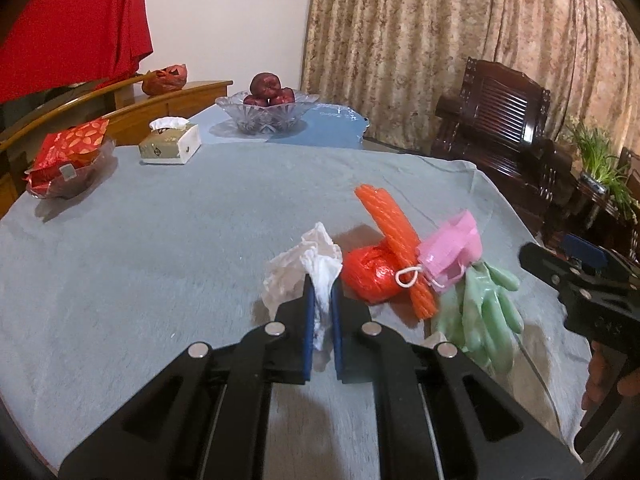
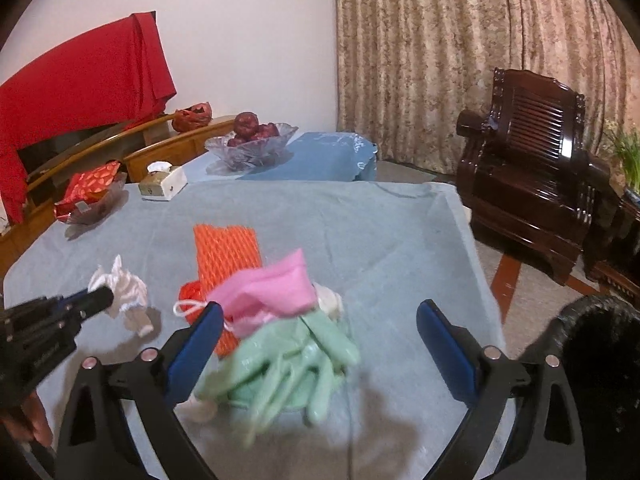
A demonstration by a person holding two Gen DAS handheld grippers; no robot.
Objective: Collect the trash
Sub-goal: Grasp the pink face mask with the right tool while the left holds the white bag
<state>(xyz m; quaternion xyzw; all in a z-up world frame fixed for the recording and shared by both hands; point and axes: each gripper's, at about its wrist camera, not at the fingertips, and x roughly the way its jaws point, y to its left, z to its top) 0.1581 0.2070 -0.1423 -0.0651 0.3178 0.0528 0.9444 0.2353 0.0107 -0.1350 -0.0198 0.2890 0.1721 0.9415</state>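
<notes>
The left claw (image 1: 322, 292) is clamping the light, soft crumpled white tissue (image 1: 316, 258) by its middle; the right claw (image 2: 320, 344) is standing apart above the limp green rubber glove (image 2: 288, 364).

The near and middle stretch of the grey tablecloth (image 1: 140, 240) lay bare, giving open passage from the left. The right-hand side was blocked by a cluster of touching items: a red bag (image 1: 370, 274), an orange foam net (image 1: 394, 236), a pink mask (image 1: 450, 254) and green gloves (image 1: 480, 312). The far edge was lined by a dish of red packets (image 1: 66, 160), a tissue box (image 1: 170, 142) and a glass fruit bowl (image 1: 266, 114), with gaps between them. Beyond the right table edge, floor was open up to a dark wooden armchair (image 2: 532, 164). A black bin (image 2: 600, 360) stood at the near right corner.
</notes>
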